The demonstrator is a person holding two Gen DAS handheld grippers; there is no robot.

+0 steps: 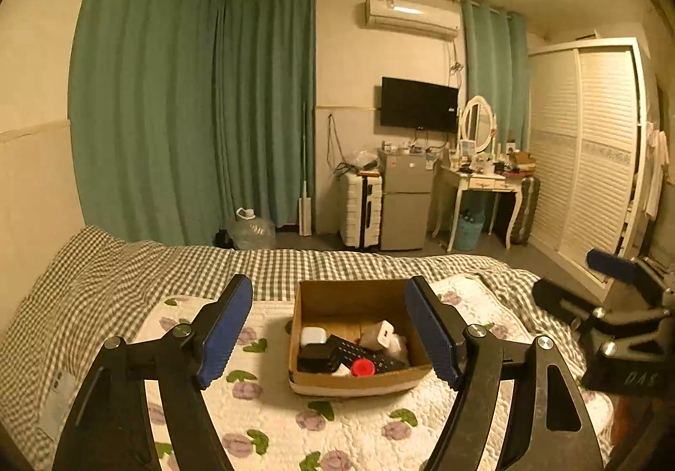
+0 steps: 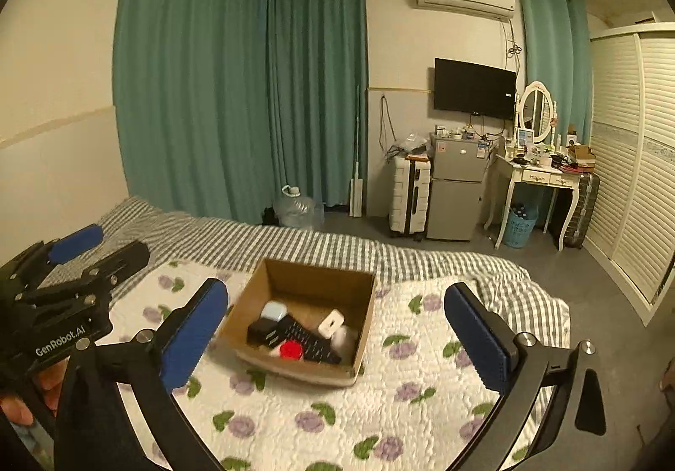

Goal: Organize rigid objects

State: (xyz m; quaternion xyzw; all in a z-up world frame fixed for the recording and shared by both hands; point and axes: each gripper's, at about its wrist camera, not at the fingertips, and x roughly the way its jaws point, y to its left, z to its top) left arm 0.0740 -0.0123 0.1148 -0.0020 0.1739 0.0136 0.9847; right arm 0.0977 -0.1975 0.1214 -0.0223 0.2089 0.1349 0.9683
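An open cardboard box [image 1: 333,296] sits on a floral quilt on the bed; it also shows in the right wrist view [image 2: 310,281]. Inside lie a black remote [image 1: 363,353], a red cap [image 1: 363,367], a white charger [image 1: 384,334], a pale blue-white case [image 1: 313,336] and a black block [image 1: 316,357]. My left gripper [image 1: 331,329] is open and empty, held above and in front of the box. My right gripper [image 2: 337,327] is open and empty, near the box, which lies between its fingers in view. Each gripper shows at the edge of the other's view.
The floral quilt [image 1: 270,420] lies over a checked bedsheet [image 1: 105,272]. Beyond the bed stand a water jug [image 1: 251,230], a white suitcase [image 1: 360,209], a small fridge [image 1: 405,201], a dressing table [image 1: 485,184] and a wardrobe [image 1: 590,154].
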